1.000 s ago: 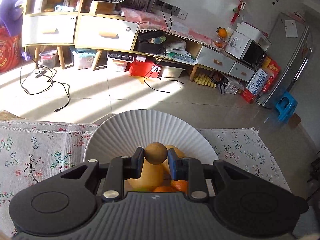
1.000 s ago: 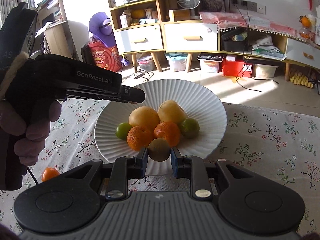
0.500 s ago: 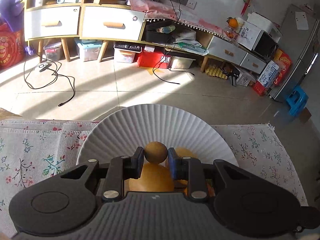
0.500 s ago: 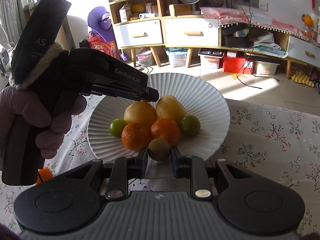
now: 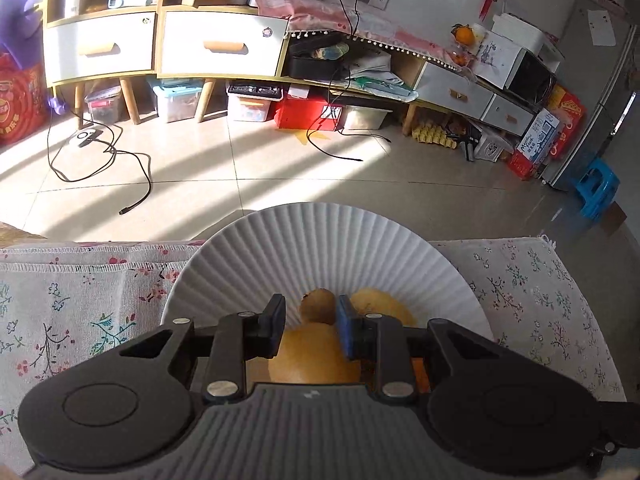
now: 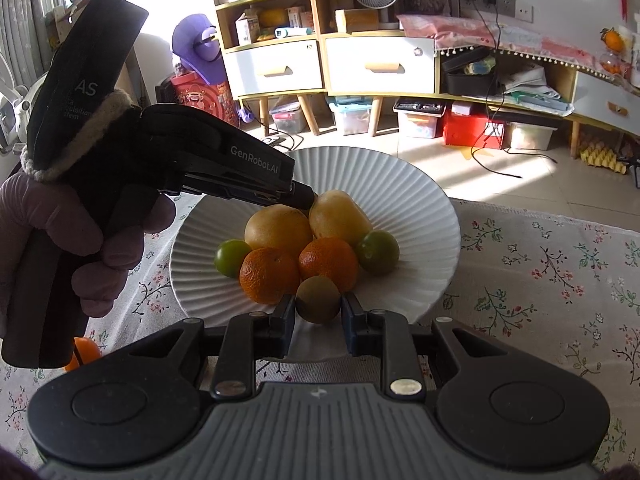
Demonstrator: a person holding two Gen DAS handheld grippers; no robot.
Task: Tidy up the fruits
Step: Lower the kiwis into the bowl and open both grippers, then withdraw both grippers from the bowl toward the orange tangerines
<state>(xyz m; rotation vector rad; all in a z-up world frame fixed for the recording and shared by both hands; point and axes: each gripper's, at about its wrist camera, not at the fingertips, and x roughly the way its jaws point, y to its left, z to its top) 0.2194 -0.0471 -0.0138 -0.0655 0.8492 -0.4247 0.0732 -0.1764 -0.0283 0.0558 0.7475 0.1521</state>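
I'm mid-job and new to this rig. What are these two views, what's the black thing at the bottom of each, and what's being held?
There is no robot arm: a person holds a two-finger gripper in each hand. Each picture comes from a camera on one gripper, looking along its fingers. In the right wrist view, the right gripper is shut on a brown kiwi at the near edge of a ribbed white plate on a floral tablecloth. The plate holds yellow pears, mandarins and green fruits. The gloved hand carries the left gripper. Its view shows a second kiwi between jaws that have just been opening, with a gap on one side.
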